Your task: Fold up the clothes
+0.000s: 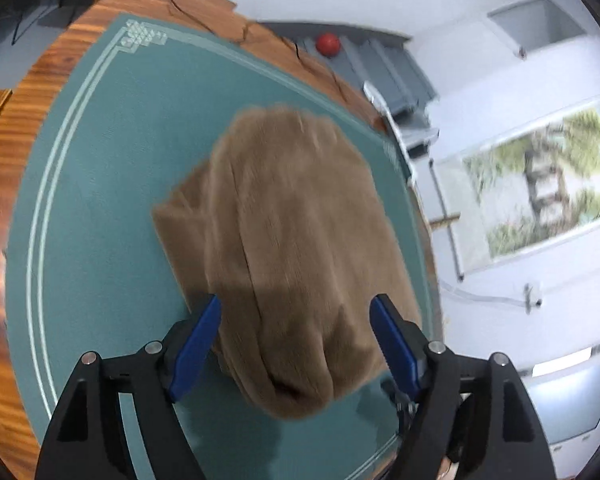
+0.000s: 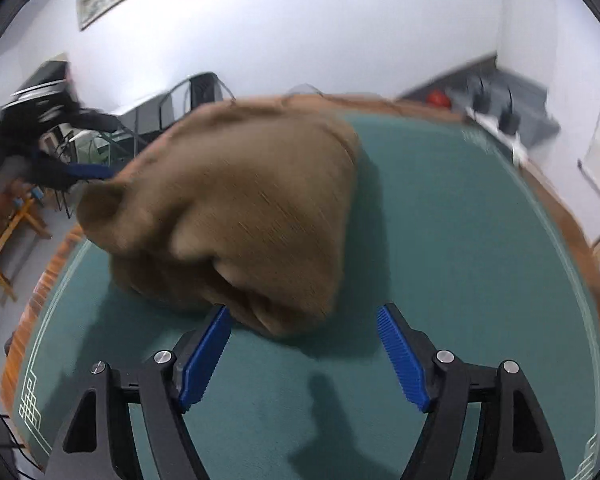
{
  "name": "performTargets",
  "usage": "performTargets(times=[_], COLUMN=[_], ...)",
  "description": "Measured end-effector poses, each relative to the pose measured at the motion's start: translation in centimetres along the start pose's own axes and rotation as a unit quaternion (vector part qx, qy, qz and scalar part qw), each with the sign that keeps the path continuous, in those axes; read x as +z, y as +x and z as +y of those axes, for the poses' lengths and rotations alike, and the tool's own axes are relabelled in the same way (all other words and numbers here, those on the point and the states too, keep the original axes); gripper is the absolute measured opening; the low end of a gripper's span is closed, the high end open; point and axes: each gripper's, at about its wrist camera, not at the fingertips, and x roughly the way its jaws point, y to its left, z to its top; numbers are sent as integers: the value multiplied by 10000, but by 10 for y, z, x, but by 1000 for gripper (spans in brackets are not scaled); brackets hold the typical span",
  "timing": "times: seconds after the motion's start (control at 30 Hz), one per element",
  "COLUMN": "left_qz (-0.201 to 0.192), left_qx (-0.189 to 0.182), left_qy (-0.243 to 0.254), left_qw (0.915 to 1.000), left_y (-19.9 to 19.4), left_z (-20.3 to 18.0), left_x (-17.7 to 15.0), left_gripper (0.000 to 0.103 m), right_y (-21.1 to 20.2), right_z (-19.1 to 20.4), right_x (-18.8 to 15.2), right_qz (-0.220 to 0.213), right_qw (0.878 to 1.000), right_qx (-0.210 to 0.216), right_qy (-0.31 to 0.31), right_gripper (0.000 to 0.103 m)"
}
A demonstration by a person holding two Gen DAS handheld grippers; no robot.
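Observation:
A brown fuzzy garment (image 1: 288, 248) lies in a folded bundle on the green mat (image 1: 100, 184). My left gripper (image 1: 296, 304) is open, its blue fingers on either side of the bundle's near end. In the right wrist view the same garment (image 2: 236, 216) is a rumpled heap on the mat (image 2: 460, 240). My right gripper (image 2: 304, 312) is open, with the garment's near edge just beyond and between its fingers. The left gripper (image 2: 88, 170) shows at the garment's far left corner; the views are motion-blurred.
The mat covers a wooden table (image 1: 16, 128) with a rim all round. A red ball (image 1: 327, 44) lies on the floor beyond the table. A white power strip (image 2: 500, 132) sits at the far table edge. Chairs and a wooden stand (image 2: 16, 224) are off to the left.

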Motion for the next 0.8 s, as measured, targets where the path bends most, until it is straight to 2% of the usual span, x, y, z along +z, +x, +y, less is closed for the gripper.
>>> performTargets(times=[0.17, 0.3, 0.43, 0.57, 0.73, 0.8], left_qz=[242, 354, 519, 483, 506, 523], left_qx=[166, 241, 207, 296, 173, 78], left_qy=[-64, -624, -963, -788, -886, -949], left_qw=[9995, 9971, 9938, 9953, 9946, 9941], left_y=[22, 42, 61, 66, 65, 64], left_z=[-1, 20, 36, 33, 40, 43], left_x=[-27, -40, -68, -87, -88, -88], left_gripper=[80, 80, 80, 79, 79, 79], right_y=[15, 40, 37, 55, 53, 41], right_z=[-6, -20, -48, -77, -78, -73], right_x=[12, 21, 11, -8, -8, -2], right_qz=[-44, -4, 72, 488, 523, 403], right_qw=[9999, 9993, 9937, 9839, 9842, 9873], right_qx=[39, -264, -422, -350, -423, -443], right_qy=[98, 254, 1035, 1682, 1639, 1474], right_gripper=[78, 78, 78, 79, 80, 80])
